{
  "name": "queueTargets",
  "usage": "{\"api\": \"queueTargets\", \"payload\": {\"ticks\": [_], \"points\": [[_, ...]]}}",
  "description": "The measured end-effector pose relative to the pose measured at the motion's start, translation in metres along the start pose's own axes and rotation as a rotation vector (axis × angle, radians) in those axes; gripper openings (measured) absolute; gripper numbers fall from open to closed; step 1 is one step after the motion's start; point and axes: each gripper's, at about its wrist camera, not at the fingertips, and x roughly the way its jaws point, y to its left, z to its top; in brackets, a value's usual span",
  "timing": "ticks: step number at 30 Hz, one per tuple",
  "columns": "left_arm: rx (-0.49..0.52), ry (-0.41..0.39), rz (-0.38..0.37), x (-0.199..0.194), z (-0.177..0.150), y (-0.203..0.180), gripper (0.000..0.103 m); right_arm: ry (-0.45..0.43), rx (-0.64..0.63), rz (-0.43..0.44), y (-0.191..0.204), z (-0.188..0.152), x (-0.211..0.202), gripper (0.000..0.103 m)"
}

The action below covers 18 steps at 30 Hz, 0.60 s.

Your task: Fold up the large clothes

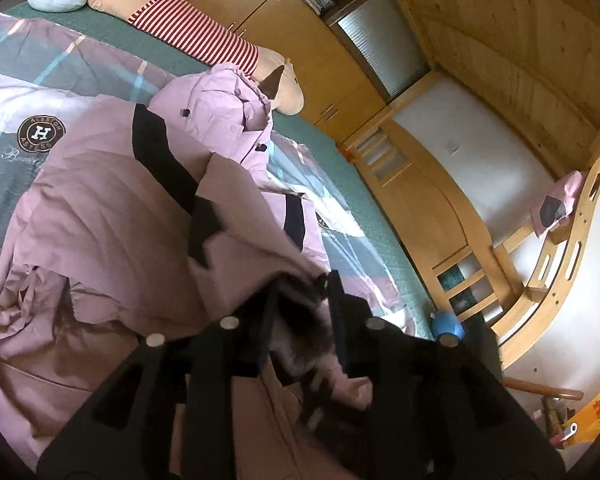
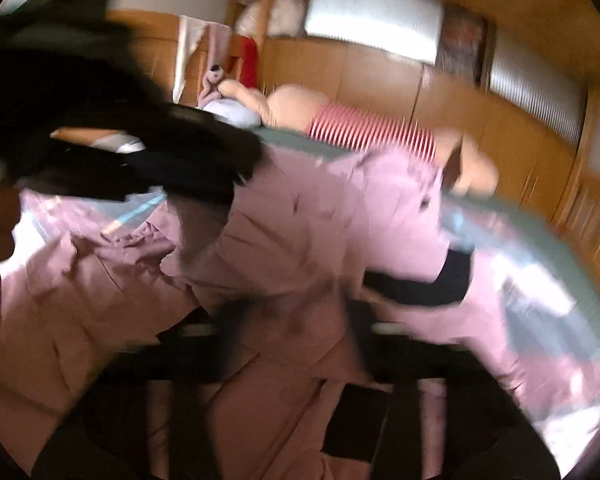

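Observation:
A large pink coat [image 1: 100, 208] with black bands lies spread and rumpled on the bed, its hood end toward the far side. My left gripper [image 1: 300, 316] is shut on a dark fur-trimmed edge of the coat, with pink cloth bunched between its fingers. The right wrist view is blurred. There my right gripper [image 2: 296, 332] is closed on a fold of the same coat [image 2: 300, 220], the cloth running up between its two fingers. A black blurred shape [image 2: 140, 152], seemingly the other gripper with dark fur, hangs over the coat at upper left.
A checked pink, grey and green bedspread [image 1: 28, 72] covers the bed. A long plush toy in a red-striped shirt [image 1: 196, 20] lies along the far edge. Wooden cupboards [image 1: 300, 40] stand behind; a wooden bed frame [image 1: 540, 260] and a blue cup [image 1: 446, 324] are at right.

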Motion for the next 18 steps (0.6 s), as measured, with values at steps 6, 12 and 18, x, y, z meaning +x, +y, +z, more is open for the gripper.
{"api": "queueTargets", "payload": {"ticks": [6, 12, 18], "points": [[-0.011, 0.055, -0.034, 0.013, -0.015, 0.0, 0.026, -0.01, 0.165, -0.045, -0.055, 0.014, -0.003, 0.022], [0.09, 0.016, 0.134, 0.017, -0.026, -0.017, 0.087, 0.151, 0.608, -0.12, -0.152, -0.025, 0.024, 0.023], [-0.083, 0.092, 0.326, 0.038, -0.023, 0.034, 0.091, 0.223, 0.697, -0.092, -0.161, -0.037, 0.035, 0.024]]}}
